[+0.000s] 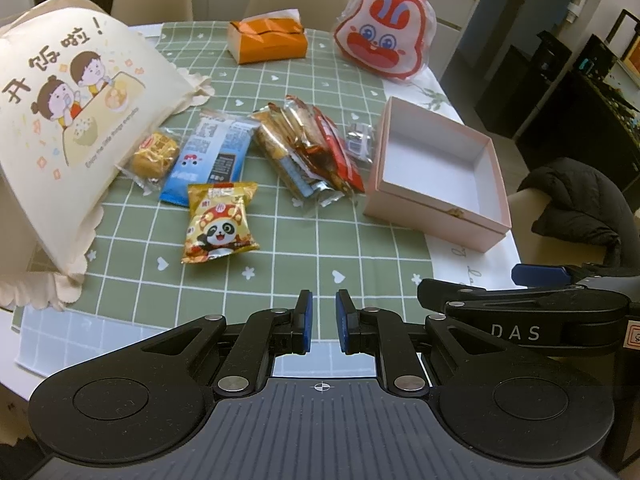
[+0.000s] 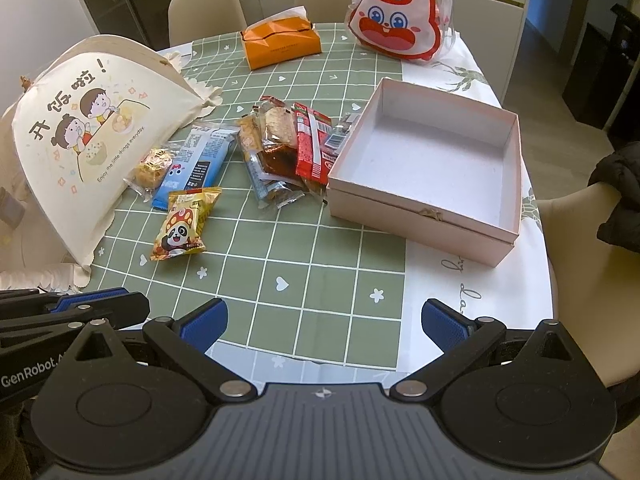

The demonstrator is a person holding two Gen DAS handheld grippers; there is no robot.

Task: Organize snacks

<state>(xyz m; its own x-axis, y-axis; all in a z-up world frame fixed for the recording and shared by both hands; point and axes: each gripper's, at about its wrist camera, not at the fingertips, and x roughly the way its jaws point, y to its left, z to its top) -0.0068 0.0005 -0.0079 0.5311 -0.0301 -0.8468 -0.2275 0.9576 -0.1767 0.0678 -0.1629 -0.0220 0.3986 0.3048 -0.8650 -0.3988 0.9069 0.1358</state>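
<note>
Blue-padded, the left gripper (image 1: 323,320) hung over the near edge of the green checked tablecloth (image 1: 280,256), its jaws nearly together and empty. Its view showed the dark jacket (image 1: 576,204) on a chair at the right almost whole. One panda snack packet (image 1: 221,222) lay nearest, one blue packet (image 1: 208,156) and one golden pastry (image 1: 155,156) behind it, with a heap of wrappers (image 1: 312,148) just beside the empty pink box (image 1: 436,168).

From the right wrist, the right gripper (image 2: 323,326) stood spread wide, empty. That view showed the box floor (image 2: 432,168) more fully and three chairs, plus one orange tissue box (image 2: 280,42) and one rabbit bag (image 2: 394,20).
</note>
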